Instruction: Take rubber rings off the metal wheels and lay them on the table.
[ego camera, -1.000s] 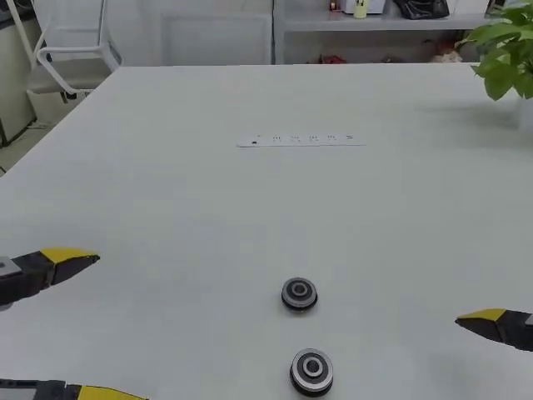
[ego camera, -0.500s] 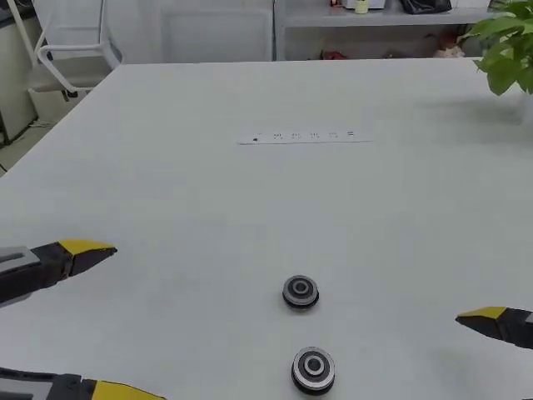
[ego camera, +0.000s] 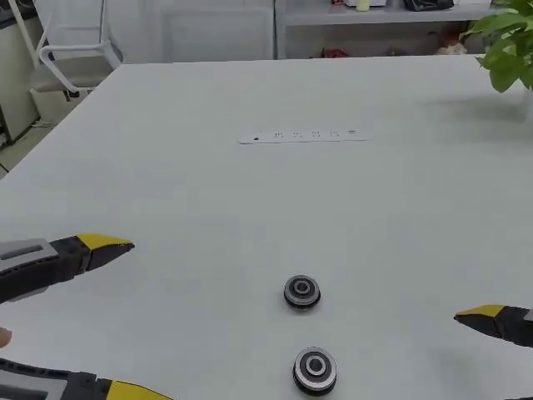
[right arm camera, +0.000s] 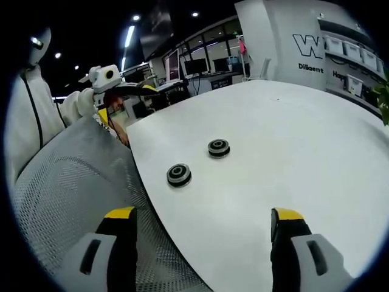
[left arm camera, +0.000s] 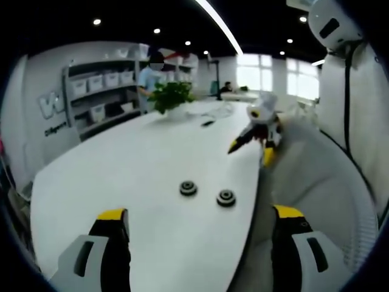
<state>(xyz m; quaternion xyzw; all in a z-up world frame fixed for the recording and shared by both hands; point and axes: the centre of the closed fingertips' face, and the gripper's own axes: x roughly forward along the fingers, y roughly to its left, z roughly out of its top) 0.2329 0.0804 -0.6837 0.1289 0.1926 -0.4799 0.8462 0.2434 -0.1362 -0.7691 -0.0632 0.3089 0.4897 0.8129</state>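
Plainly, both wheels lie flat on the counter (ego camera: 250,192), well apart from either gripper: the far wheel (ego camera: 301,292) toward the middle, the near wheel (ego camera: 315,369) close to the front edge. Each wears a black ring (ego camera: 297,372) round a metal hub. The hubs are likely heavy and stiff for their size. The rings are probably soft, stretchy and grippy, and seated tight. One pair of jaws should pinch the hub or pin the wheel down while the other nips the ring's outer lip and peels it off.

The left gripper (left arm camera: 199,213) and right gripper (right arm camera: 203,214) both have their jaws spread wide with nothing between them. There is broad bare counter beyond the wheels, up to the socket strip (ego camera: 304,136). The front edge is the hazard, since a tugged near wheel could skid off it.
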